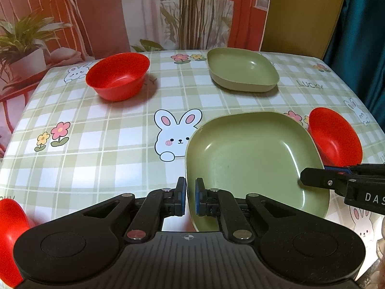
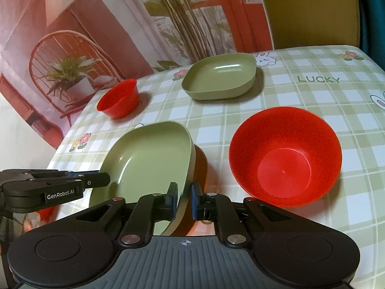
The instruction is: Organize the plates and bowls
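A near green square plate [image 1: 250,159] [image 2: 149,159] is gripped by both grippers. My left gripper [image 1: 190,196] is shut on its left rim; it also shows in the right wrist view [image 2: 105,179]. My right gripper [image 2: 184,198] is shut on the plate's right rim; it also shows in the left wrist view [image 1: 304,177]. The plate seems tilted, its right side raised. A second green plate [image 1: 241,69] [image 2: 220,75] lies at the back. Red bowls stand at the back left [image 1: 118,75] [image 2: 119,101], at the right [image 1: 335,136] [image 2: 285,156] and by the near left edge [image 1: 9,236].
The table [image 1: 96,144] has a green checked cloth with rabbits and flowers. A printed backdrop [image 1: 72,12] with a chair and plants hangs behind it. A dark teal curtain [image 1: 361,36] is at the right.
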`<state>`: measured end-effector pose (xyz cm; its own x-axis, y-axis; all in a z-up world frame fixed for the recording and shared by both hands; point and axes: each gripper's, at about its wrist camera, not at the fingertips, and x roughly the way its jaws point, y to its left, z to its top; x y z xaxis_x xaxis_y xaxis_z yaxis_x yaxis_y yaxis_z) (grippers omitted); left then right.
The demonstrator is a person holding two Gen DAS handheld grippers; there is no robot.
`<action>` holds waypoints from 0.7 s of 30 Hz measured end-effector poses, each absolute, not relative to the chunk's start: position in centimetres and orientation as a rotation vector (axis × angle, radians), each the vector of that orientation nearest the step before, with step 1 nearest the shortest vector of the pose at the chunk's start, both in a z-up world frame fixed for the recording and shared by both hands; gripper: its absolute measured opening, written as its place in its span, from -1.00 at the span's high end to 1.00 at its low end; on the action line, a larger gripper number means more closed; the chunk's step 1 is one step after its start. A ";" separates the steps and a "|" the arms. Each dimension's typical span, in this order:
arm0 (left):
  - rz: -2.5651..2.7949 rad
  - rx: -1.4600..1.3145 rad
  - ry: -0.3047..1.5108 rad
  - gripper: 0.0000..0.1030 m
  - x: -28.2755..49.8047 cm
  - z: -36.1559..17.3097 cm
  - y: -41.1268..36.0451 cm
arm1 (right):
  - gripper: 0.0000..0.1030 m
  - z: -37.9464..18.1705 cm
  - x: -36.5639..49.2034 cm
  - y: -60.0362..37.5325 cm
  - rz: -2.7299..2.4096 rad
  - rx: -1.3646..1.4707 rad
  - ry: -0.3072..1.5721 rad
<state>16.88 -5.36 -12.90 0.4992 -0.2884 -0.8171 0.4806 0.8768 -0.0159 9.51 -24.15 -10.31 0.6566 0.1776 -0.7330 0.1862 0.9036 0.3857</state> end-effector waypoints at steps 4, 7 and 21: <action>-0.472 0.226 0.933 0.84 16.7 -13.0 -5.3 | 0.79 -10.5 9.5 -24.0 -0.008 0.448 0.867; -0.470 0.219 0.929 0.83 16.8 -13.1 -5.3 | 0.79 -10.8 9.6 -24.0 -0.006 0.444 0.867; -0.446 0.193 0.914 0.82 16.4 -13.4 -4.9 | 0.73 -10.7 9.6 -23.6 -0.001 0.411 0.856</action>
